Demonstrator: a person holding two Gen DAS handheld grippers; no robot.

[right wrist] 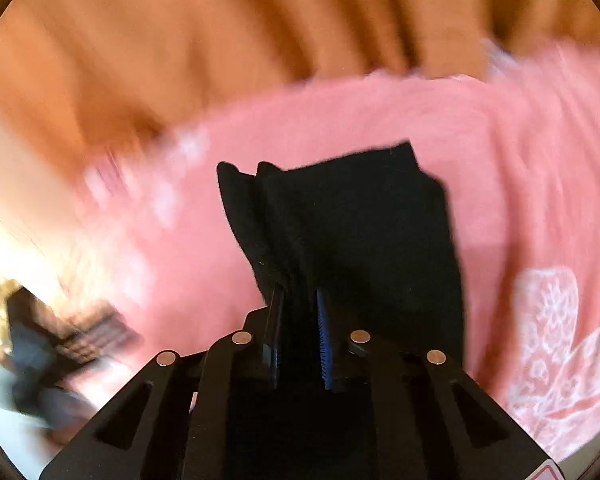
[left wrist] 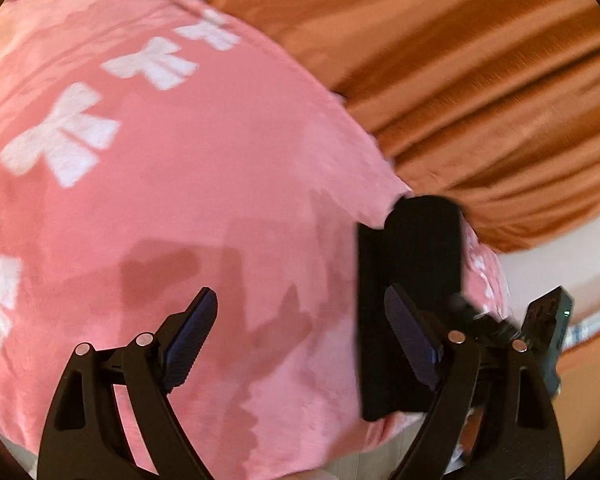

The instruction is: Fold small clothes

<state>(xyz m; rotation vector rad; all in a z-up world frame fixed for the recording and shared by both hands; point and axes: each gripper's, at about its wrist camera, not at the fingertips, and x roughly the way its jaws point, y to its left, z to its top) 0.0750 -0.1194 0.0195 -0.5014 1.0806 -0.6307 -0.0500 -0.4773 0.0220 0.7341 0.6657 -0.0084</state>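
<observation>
Black cloth between right jaws

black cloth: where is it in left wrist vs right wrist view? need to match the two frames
Left wrist: the black cloth sits right of centre, past the open left gripper, which is not touching it.
Right wrist: centre of frame, black cloth clamped in the right gripper and standing up from its fingers.
Shared landmark: the pink blanket with white bow prints, under the cloth in both views.
</observation>
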